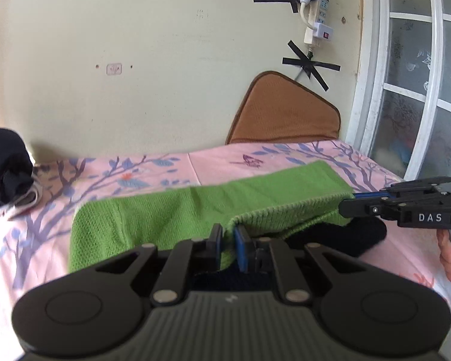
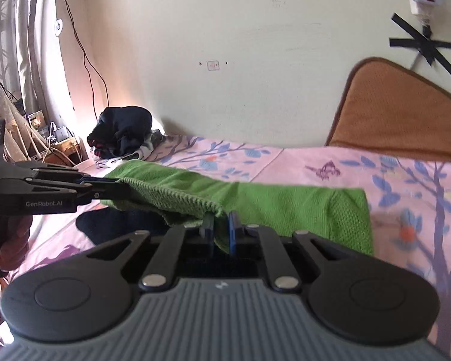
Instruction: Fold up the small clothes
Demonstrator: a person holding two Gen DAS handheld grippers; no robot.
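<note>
A green knitted garment point(image 1: 195, 207) lies stretched across the pink flowered bed sheet point(image 1: 75, 192). My left gripper point(image 1: 229, 246) is shut on its near ribbed edge and lifts that corner. My right gripper point(image 1: 350, 200) comes in from the right, shut on the other corner of the same edge. In the right wrist view the right gripper point(image 2: 221, 231) pinches the green garment point(image 2: 285, 207), and the left gripper point(image 2: 117, 188) holds its far corner at the left. A dark piece of cloth point(image 1: 345, 237) lies under the lifted edge.
A heap of dark clothes point(image 2: 120, 132) sits at the bed's far left by the wall. A brown cushion point(image 1: 285, 111) leans on the wall at the right. A white-framed glass door point(image 1: 406, 90) stands beyond the bed. Cluttered furniture and cables point(image 2: 39, 138) are at the left.
</note>
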